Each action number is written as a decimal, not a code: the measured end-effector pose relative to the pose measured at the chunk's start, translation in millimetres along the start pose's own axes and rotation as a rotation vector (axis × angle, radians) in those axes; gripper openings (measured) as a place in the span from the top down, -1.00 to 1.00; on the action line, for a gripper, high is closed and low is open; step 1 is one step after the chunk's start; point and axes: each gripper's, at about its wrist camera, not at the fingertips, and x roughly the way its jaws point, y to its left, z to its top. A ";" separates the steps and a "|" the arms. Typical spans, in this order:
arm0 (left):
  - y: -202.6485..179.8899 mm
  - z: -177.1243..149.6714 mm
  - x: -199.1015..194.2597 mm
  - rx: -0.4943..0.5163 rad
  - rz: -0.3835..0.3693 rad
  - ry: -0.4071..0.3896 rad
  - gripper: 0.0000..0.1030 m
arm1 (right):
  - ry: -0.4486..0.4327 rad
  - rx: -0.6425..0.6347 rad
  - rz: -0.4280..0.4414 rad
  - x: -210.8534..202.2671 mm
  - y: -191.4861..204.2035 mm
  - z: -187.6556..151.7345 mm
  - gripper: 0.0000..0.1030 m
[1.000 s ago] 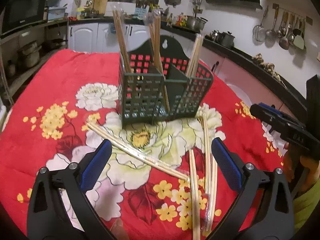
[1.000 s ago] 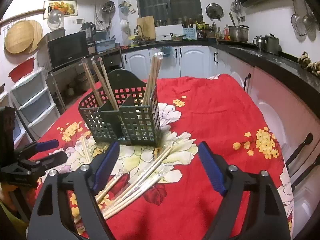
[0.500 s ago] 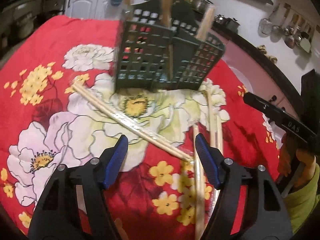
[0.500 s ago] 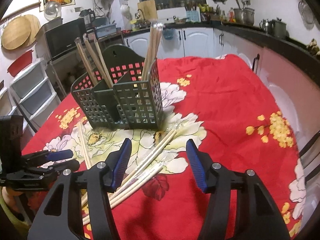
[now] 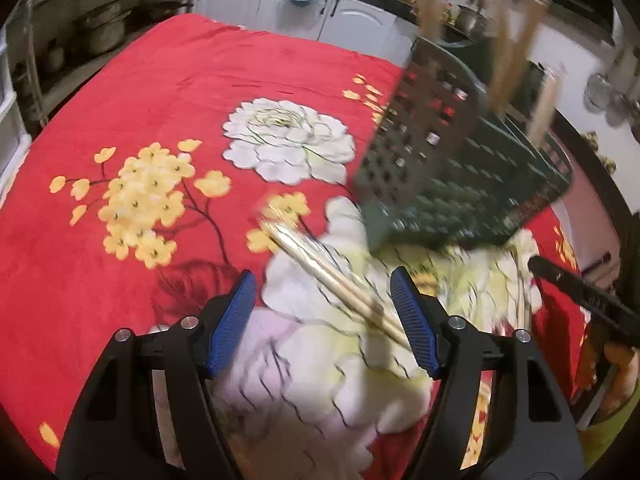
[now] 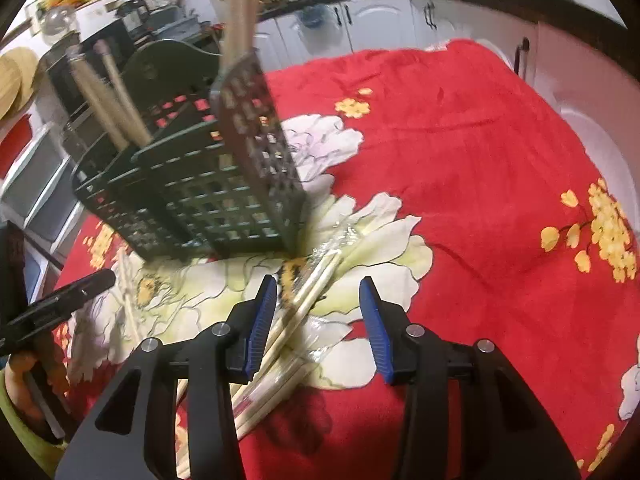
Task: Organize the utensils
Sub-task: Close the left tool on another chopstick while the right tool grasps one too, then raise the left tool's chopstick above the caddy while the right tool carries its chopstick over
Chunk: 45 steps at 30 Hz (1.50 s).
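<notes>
Red floral cloth (image 5: 168, 92) is seen under both grippers, motion blur throughout. The left gripper (image 5: 324, 316) is held with its blue pads apart; a wrapped pair of chopsticks (image 5: 332, 280) lies on the cloth between them, running diagonally toward the right pad, contact not resolved in the blur. The dark green slotted utensil holder (image 5: 460, 168) sits ahead and to the right of this gripper, with chopsticks standing in it.

The right gripper (image 6: 318, 320) is seen with jaws closing, pads not yet pressed on anything. Several wrapped chopsticks (image 6: 316, 280) lie between the pads, nearer the left pad, and extend back under the left finger. The holder (image 6: 208, 192) is ahead and to the left of it. The other gripper, held in a hand, is visible at each view's edge.
</notes>
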 end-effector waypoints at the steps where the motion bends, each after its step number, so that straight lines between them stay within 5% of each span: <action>1: 4.1 4.8 3.5 -0.012 0.004 0.005 -0.18 | 0.009 0.008 -0.005 3.4 -1.7 1.0 0.24; 11: 24.5 24.2 22.9 -0.047 0.014 0.015 0.27 | 0.040 0.017 -0.021 20.6 -4.6 4.7 0.31; 14: 20.6 24.5 26.1 -0.010 0.070 0.000 0.54 | 0.043 0.006 -0.034 25.9 -1.9 4.7 0.35; 23: 20.7 24.8 28.0 0.019 0.108 -0.031 0.90 | 0.004 0.071 -0.032 25.5 -7.1 2.2 0.70; 30: 28.6 25.4 21.7 -0.016 0.072 -0.036 0.95 | -0.080 0.150 0.053 -4.7 -14.8 8.6 0.81; 45: 13.4 16.6 -53.0 -0.026 -0.034 -0.183 0.97 | -0.237 0.129 0.071 -62.5 -6.1 6.5 0.82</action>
